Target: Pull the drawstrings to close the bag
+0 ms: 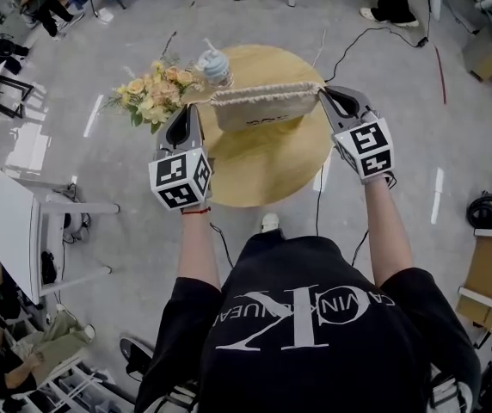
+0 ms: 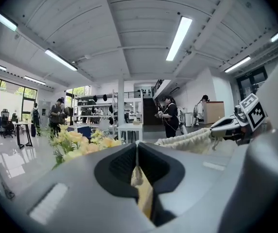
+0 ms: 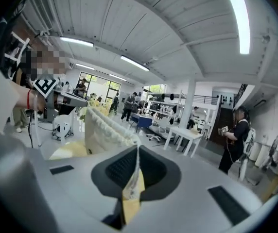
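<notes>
With a drawstring (image 2: 137,175) clamped in each shut gripper, left (image 1: 193,114) and right (image 1: 327,95), and the bag (image 1: 259,108) stretched between them over the table (image 1: 263,179), the strings are best pulled apart evenly and level, so the mouth is cinched without tipping.

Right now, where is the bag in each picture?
Head view: bag at top centre.
Left gripper view: right of centre.
Right gripper view: left of centre.
Shared landmark: yellow flowers beside the bag.
</notes>
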The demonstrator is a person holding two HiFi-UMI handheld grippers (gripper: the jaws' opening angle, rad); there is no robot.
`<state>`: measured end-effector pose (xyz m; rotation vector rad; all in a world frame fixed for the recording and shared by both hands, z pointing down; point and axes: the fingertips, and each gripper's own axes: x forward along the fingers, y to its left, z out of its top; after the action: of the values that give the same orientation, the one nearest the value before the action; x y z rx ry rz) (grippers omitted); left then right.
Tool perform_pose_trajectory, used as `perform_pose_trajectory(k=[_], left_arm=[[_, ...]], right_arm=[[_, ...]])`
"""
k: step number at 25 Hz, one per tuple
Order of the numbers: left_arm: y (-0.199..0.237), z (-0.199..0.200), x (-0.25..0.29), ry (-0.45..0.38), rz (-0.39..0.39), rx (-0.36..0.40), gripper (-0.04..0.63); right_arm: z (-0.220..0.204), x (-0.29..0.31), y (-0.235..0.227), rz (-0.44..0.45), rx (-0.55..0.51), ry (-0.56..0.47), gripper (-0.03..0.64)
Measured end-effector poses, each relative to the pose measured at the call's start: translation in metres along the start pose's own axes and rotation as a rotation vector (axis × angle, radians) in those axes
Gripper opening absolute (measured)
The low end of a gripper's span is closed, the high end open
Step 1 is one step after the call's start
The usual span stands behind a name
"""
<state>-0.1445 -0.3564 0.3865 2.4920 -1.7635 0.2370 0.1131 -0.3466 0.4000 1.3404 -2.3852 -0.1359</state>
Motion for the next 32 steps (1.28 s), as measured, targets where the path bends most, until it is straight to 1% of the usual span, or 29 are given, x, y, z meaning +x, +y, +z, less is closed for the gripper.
perform_pose_trajectory(k=[4, 7, 10, 17, 21, 25, 32], left_arm=[[0.011, 0.016, -0.013, -0.032, 0.041, 0.005, 0.020], [0.017, 0.026, -0.024, -0.036, 0.070, 0.017, 0.020], [0.021, 0.030, -0.034, -0.038, 0.084, 0.007, 0.020], [0.035, 0.038, -0.049, -0.062, 0.138, -0.027, 0.020], [0.038, 0.044, -0.050, -0.072, 0.148, -0.014, 0.020], [0.038, 0.049, -0.055, -0.086, 0.163, 0.025, 0.018], [0.045, 0.055, -0.068, -0.105, 0.182, 0.025, 0.017]], right_arm=[[0.018, 0.003, 0.002, -0.013, -0.068, 0.017, 0.021], [0.026, 0.002, 0.002, -0.034, -0.069, 0.035, 0.021], [0.033, 0.000, 0.000, -0.054, -0.069, 0.032, 0.021], [0.051, -0.003, -0.004, -0.124, -0.045, -0.007, 0.021], [0.056, -0.002, -0.010, -0.158, -0.026, -0.021, 0.021], [0.057, -0.005, -0.019, -0.206, 0.009, -0.034, 0.020], [0.060, -0.015, -0.035, -0.258, 0.047, -0.052, 0.020]])
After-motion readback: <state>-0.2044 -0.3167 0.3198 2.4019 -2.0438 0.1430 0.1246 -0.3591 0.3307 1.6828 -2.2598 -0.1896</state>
